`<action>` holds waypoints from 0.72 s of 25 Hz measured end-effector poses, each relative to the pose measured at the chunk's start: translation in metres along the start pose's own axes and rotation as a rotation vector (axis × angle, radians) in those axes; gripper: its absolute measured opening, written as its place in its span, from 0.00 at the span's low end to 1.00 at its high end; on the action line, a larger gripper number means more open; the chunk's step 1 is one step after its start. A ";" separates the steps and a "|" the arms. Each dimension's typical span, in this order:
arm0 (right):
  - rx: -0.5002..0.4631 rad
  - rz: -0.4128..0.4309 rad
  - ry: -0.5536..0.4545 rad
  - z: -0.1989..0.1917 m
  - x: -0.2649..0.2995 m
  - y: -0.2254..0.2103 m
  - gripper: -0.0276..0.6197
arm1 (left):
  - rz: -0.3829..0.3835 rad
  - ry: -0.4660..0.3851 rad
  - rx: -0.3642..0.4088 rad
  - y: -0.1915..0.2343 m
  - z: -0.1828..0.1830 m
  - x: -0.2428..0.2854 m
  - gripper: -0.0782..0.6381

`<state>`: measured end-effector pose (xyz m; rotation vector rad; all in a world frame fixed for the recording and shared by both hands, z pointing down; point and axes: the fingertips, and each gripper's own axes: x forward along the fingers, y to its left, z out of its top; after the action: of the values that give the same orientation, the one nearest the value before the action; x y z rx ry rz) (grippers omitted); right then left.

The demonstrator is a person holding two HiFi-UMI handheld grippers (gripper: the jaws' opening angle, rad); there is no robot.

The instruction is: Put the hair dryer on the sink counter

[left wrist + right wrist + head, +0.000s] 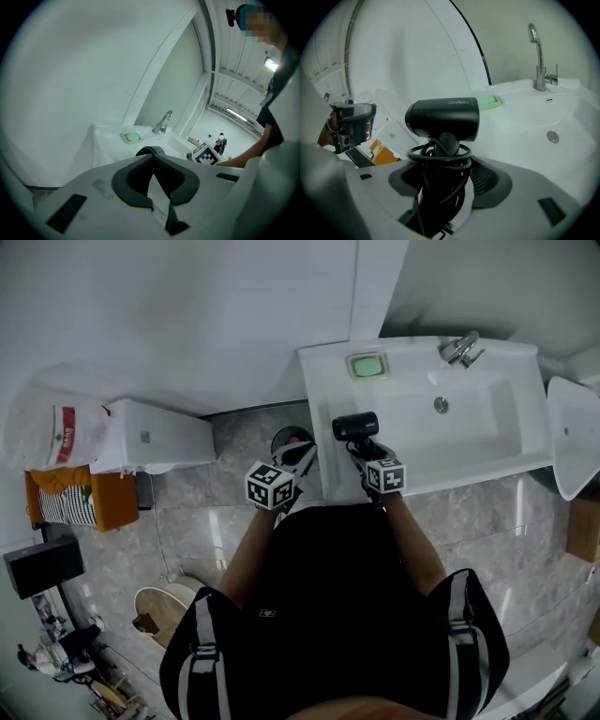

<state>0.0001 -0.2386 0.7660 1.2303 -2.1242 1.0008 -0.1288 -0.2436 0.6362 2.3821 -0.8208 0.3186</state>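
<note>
My right gripper (361, 448) (443, 183) is shut on the handle of a black hair dryer (355, 427) (442, 118), whose cord is wound round the handle. The dryer's barrel is held over the left front part of the white sink counter (323, 418) (520, 101); I cannot tell whether it touches the counter. My left gripper (300, 456) (153, 176) is shut with nothing in it, just off the counter's left edge. In the left gripper view the dryer (150, 151) peeks over the jaws.
A green soap bar in a dish (367, 365) (131, 137) (489, 101) lies at the counter's back left. The faucet (461, 349) (540, 61) stands behind the basin with its drain (441, 405). A white toilet tank (155, 435) stands to the left.
</note>
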 end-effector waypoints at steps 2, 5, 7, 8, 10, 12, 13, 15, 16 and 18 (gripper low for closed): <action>0.002 -0.022 0.017 -0.001 0.004 -0.003 0.55 | 0.005 0.000 -0.007 0.003 0.001 -0.001 0.13; 0.002 -0.042 0.038 0.000 0.010 -0.006 0.55 | 0.002 0.000 -0.012 0.003 0.002 0.000 0.13; -0.002 -0.053 0.044 0.002 0.015 -0.007 0.55 | 0.000 0.005 -0.012 0.004 0.001 0.000 0.13; -0.005 -0.062 0.046 0.002 0.017 -0.008 0.55 | 0.000 0.006 -0.014 0.005 0.000 0.000 0.13; -0.011 -0.083 0.051 0.003 0.021 -0.009 0.55 | 0.003 0.008 -0.019 0.007 -0.002 0.000 0.13; -0.017 -0.103 0.062 0.002 0.023 -0.011 0.55 | 0.005 0.007 -0.023 0.008 -0.003 -0.001 0.13; -0.020 -0.112 0.069 0.001 0.023 -0.012 0.55 | 0.005 0.007 -0.024 0.008 -0.003 0.000 0.13; -0.024 -0.125 0.083 -0.001 0.025 -0.013 0.55 | 0.004 0.006 -0.026 0.008 -0.002 0.000 0.13; -0.024 -0.129 0.089 -0.001 0.025 -0.013 0.55 | 0.004 0.007 -0.026 0.009 -0.002 0.000 0.13; -0.024 -0.135 0.095 -0.003 0.028 -0.015 0.55 | 0.003 0.009 -0.028 0.009 -0.002 0.001 0.13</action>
<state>-0.0002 -0.2558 0.7925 1.2708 -1.9476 0.9524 -0.1334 -0.2483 0.6425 2.3525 -0.8190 0.3172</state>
